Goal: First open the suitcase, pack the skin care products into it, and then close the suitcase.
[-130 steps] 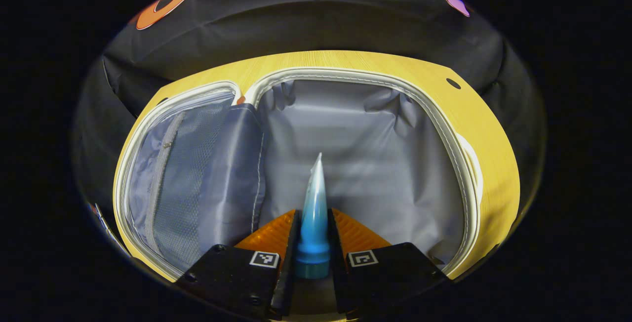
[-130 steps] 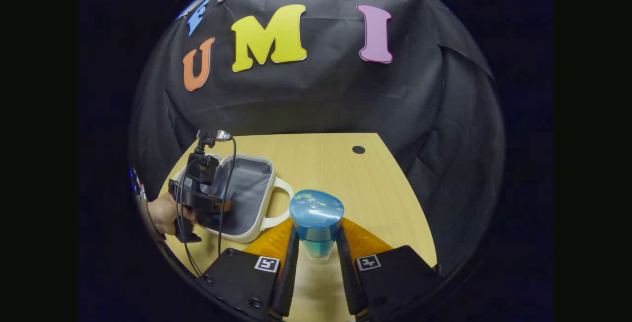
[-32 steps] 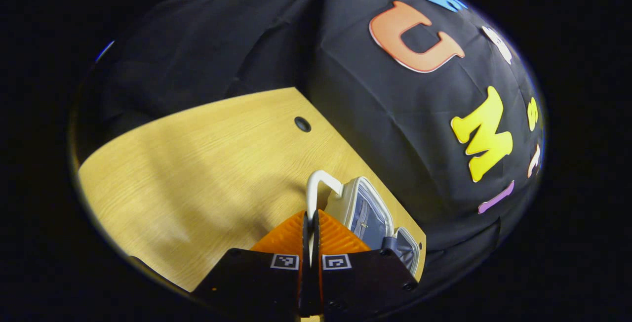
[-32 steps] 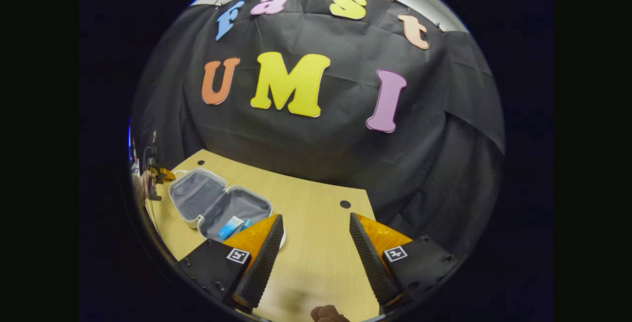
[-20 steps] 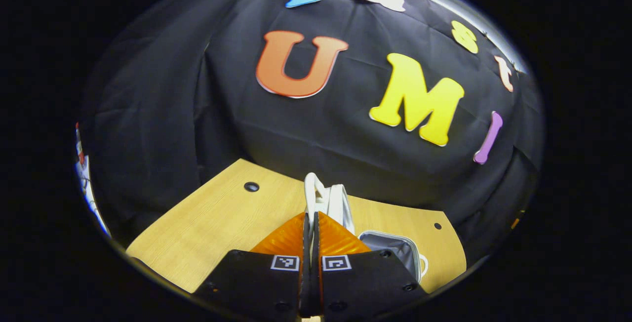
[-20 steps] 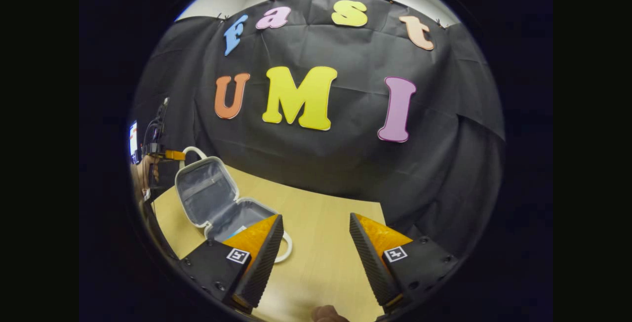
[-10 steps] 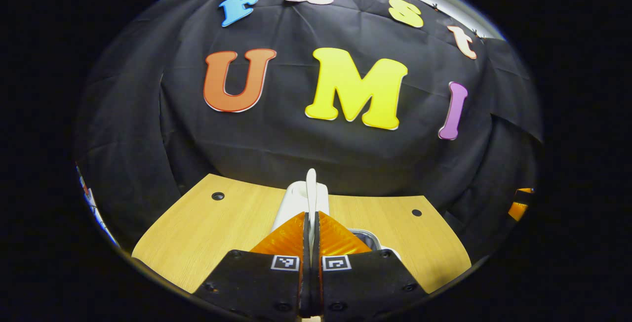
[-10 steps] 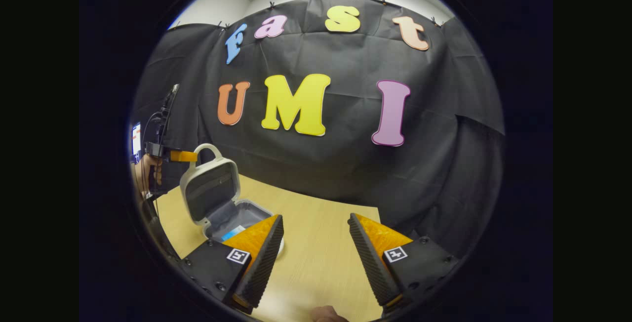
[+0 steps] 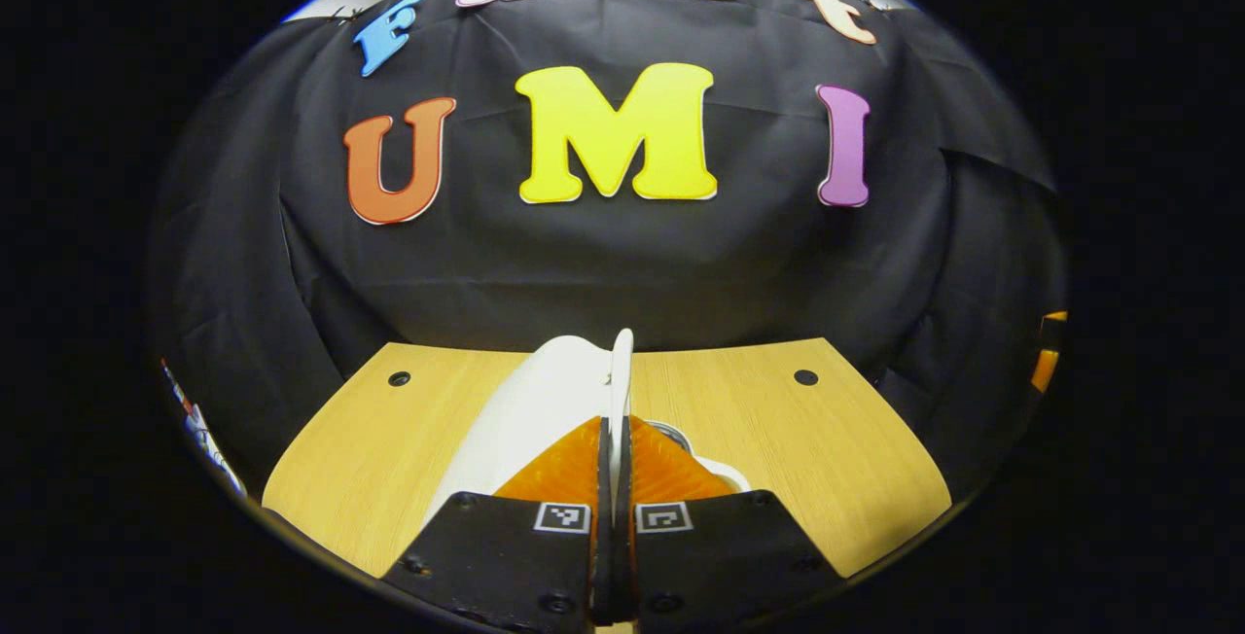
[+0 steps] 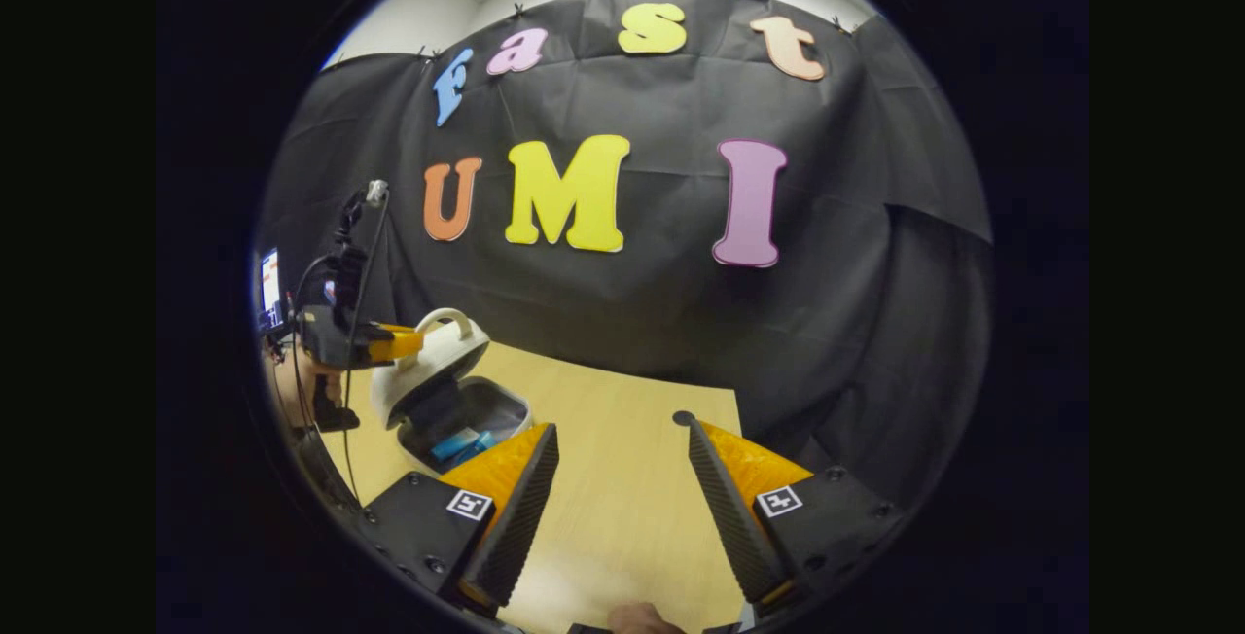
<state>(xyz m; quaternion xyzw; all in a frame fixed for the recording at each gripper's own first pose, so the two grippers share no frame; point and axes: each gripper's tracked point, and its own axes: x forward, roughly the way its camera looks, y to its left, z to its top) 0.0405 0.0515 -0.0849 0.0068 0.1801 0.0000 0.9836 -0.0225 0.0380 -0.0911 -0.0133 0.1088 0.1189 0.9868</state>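
My left tool (image 9: 613,440) pinches the handle (image 9: 621,371) of the suitcase (image 10: 438,391) on the table (image 10: 622,478), lid half lowered over blue skin care products (image 10: 462,443); my right tool (image 10: 622,508) hangs wide beside the suitcase.

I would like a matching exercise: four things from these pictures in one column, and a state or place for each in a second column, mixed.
Things:
1. left gripper
2. right gripper
3. suitcase lid
4. blue skin care products

States or places:
A. jaws wide apart, holding nothing
B. lying inside the suitcase's lower half
C. shut on the white handle
D. tilted over the lower half, partly lowered, not closed

Pairs: 1-C, 2-A, 3-D, 4-B
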